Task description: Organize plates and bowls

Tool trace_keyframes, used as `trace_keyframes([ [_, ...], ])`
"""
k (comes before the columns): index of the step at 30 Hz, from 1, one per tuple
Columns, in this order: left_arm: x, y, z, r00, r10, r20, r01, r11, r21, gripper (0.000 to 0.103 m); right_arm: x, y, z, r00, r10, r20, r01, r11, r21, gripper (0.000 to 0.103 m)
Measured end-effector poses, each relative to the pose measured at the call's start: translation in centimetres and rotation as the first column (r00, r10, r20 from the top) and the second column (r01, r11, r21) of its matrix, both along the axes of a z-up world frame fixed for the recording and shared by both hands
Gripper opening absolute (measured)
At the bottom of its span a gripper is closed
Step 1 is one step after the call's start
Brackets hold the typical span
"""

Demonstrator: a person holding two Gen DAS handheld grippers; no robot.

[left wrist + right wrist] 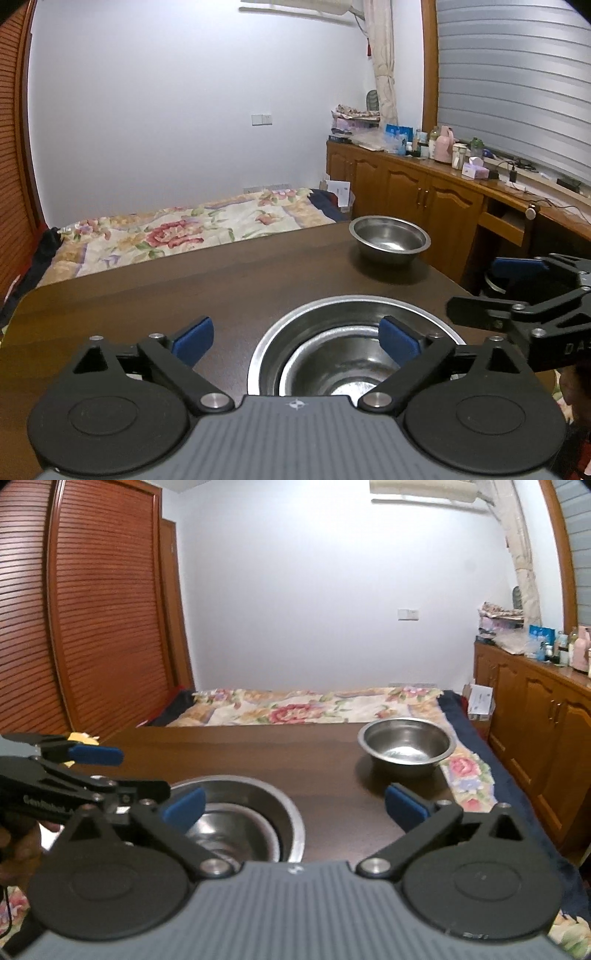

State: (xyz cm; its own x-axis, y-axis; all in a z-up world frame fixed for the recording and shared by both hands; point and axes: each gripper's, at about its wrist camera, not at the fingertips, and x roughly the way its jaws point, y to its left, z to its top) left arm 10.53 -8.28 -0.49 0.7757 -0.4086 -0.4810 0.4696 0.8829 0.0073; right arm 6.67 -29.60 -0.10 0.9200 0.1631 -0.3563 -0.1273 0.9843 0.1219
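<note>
Left wrist view: the left gripper hangs spread wide and empty over the near stacked bowls on the table. A single bowl sits ahead-right by the far edge.

Right wrist view: the right gripper, also spread and empty, has that single bowl just ahead-right, so it looks nearer; bare tabletop lies between.

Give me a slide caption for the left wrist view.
Open left gripper above nested steel bowls on dark wooden table; single steel bowl beyond.
</note>
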Motion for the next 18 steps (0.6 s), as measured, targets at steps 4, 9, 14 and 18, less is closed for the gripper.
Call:
trace_keyframes([
  [4, 0.1, -0.3, 0.5, 1.0, -0.01, 0.014, 0.01, 1.0, 0.002, 0.099, -0.1, -1.0, -0.2, 0.999, -0.037, 0.001, 0.037, 0.999, 0.004, 0.103],
  [9, 0.6, -0.6, 1.1, 1.0, -0.022, 0.009, 0.022, 1.0, -0.006, 0.099, 0.3, -2.0, -0.5, 0.998, -0.068, -0.014, 0.068, 0.998, 0.017, 0.103],
  [14, 1.2, -1.2, 1.8, 0.998, -0.056, 0.001, 0.056, 0.998, -0.008, 0.099, 0.4, -2.9, -0.2, 0.997, -0.082, -0.005, 0.083, 0.996, 0.025, 0.103],
  [18, 2.3, -2.3, 2.7, 0.996, -0.091, -0.004, 0.091, 0.996, -0.002, 0.099, 0.9, -3.8, 0.1, 0.996, -0.09, 0.003, 0.09, 0.996, 0.016, 0.103],
])
